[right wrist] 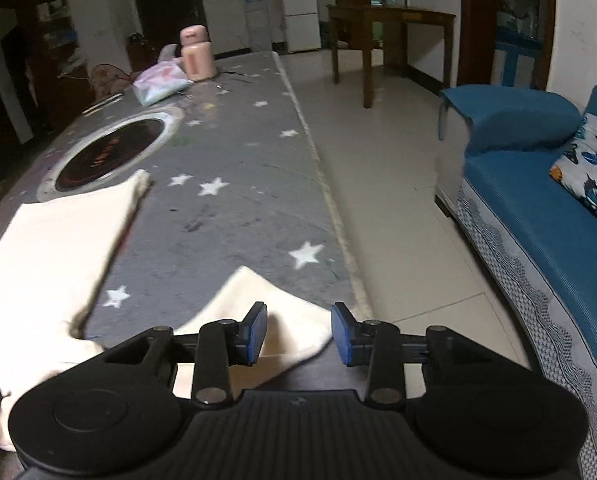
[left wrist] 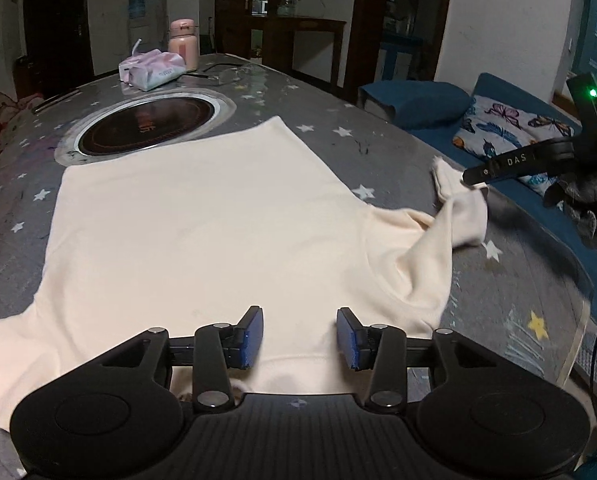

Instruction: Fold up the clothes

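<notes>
Pink flask point(left wrist: 183, 43) beside tissue pack point(left wrist: 152, 69); blue sofa point(right wrist: 538, 200).

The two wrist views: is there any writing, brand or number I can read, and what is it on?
"DAS": white letters on the black arm of the right tongs, left wrist view.
Red marking on the round cooktop: too blurred to read.
Labels on the white fridge and tissue pack: too small.

A cream shirt point(left wrist: 202, 216) lies on a grey tablecloth point(left wrist: 398, 148) dotted with white stars. Beyond the shirt stand a pink bottle point(left wrist: 183, 42) and a blue sofa point(right wrist: 538, 200) bearing a butterfly-print cushion point(right wrist: 594, 172).
</notes>
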A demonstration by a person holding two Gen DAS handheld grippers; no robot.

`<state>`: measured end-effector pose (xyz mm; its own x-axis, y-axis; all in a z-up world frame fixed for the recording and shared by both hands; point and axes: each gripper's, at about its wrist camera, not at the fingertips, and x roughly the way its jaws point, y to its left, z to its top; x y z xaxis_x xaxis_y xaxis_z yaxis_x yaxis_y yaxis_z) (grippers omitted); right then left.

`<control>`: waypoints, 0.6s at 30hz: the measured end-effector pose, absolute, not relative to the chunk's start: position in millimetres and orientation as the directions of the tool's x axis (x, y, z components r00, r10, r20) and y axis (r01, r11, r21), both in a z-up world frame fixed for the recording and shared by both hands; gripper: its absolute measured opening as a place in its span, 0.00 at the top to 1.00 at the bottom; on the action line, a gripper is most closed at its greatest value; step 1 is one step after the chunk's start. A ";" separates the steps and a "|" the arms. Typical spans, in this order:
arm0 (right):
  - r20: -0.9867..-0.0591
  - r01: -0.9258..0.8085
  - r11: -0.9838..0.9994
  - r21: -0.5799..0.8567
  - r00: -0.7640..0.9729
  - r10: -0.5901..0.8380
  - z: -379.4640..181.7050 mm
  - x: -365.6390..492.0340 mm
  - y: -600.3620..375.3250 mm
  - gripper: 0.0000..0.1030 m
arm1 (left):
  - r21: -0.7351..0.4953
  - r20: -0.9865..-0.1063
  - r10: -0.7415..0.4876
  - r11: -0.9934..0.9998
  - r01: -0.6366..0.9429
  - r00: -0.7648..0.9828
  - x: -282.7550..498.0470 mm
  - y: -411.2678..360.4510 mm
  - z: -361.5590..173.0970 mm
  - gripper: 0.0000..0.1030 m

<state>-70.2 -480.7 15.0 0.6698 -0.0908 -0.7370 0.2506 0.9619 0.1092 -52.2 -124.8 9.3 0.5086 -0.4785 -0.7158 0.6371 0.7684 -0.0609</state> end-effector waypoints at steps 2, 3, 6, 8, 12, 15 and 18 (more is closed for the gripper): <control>-0.743 0.250 0.963 0.105 0.663 -0.091 11.7 -71.0 -481.5 0.66 | -0.059 -0.716 -0.479 0.767 0.639 0.508 -53.3 -126.2 8.4 0.55; -0.745 0.248 0.963 0.104 0.661 -0.090 10.3 -71.8 -481.3 0.66 | -0.059 -0.716 -0.480 0.765 0.641 0.508 -53.5 -126.4 8.1 0.55; -0.746 0.252 0.963 0.094 0.659 -0.099 8.4 -72.4 -479.8 0.66 | -0.055 -0.714 -0.481 0.762 0.645 0.508 -54.8 -126.5 7.6 0.54; -0.746 0.263 0.962 0.080 0.655 -0.117 8.5 -71.8 -479.0 0.66 | -0.056 -0.714 -0.483 0.761 0.646 0.507 -55.4 -126.1 7.5 0.54; -0.746 0.259 0.963 0.068 0.654 -0.123 7.6 -70.9 -477.4 0.64 | -0.054 -0.711 -0.486 0.758 0.650 0.508 -57.4 -125.4 6.6 0.52; -0.749 0.240 0.968 0.071 0.654 -0.107 8.5 -70.5 -475.3 0.70 | -0.055 -0.710 -0.487 0.758 0.650 0.509 -57.7 -125.9 6.4 0.51; -0.748 0.212 0.974 0.078 0.658 -0.084 11.2 -69.0 -471.5 0.89 | -0.052 -0.708 -0.488 0.757 0.651 0.511 -58.4 -125.8 5.8 0.51</control>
<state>-69.0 -471.5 11.2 0.6581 -0.0840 -0.7483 0.2125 0.9741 0.0775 -58.4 -125.8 5.8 0.5108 -0.4882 -0.7077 0.6515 0.7569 -0.0519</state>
